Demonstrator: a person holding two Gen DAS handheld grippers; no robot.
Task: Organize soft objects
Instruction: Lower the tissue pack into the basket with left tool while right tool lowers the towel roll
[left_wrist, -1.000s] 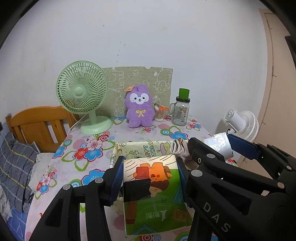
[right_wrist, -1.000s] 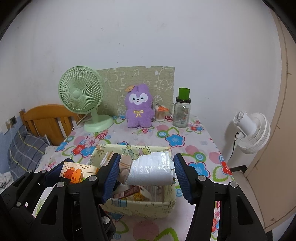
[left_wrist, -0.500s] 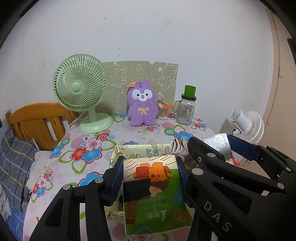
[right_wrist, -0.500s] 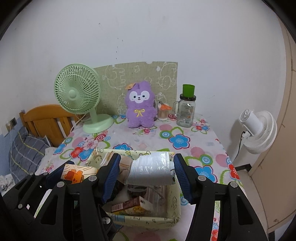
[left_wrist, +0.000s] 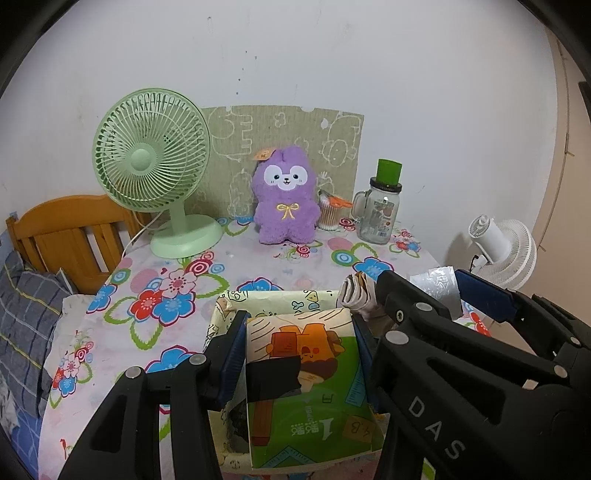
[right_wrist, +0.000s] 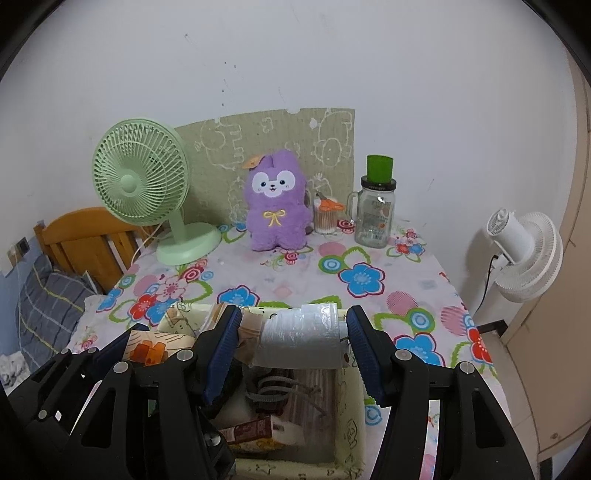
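While both grippers hang over the pale yellow printed fabric basket (right_wrist: 351, 406) at the six o'clock edge of the flowered bench (right_wrist: 369, 258), we carry one soft thing in each. The left gripper (left_wrist: 299, 354) has its jaws pinching a soft plastic tissue pack printed with an orange cartoon on green (left_wrist: 310, 384), one blue pad against each side panel. The right gripper (right_wrist: 291, 347) has its jaws closed lightly on a white roll wrapped in crinkly clear film (right_wrist: 299, 341), the pads meeting its two flat ends. We judge both to be light and yielding: the pack will cave if squeezed hard, so the broad sides are the right hold, while the film on the roll looks slippery and is best held across the ends, as it is. Inside the basket we see a dark cord (right_wrist: 273, 387), a brown wrapped bar (right_wrist: 251, 430) and a folded striped cloth (left_wrist: 354, 291), which leave little free floor for a drop. At twelve o'clock a purple plush rabbit (right_wrist: 275, 201) sits against a green cardboard sheet (right_wrist: 266, 147), with a mint-green desk fan (right_wrist: 142, 177) at ten o'clock and a glass mug-jar with a green cap (right_wrist: 375, 206) at one o'clock, all well apart from the basket. Nothing blocks a straight lowering.
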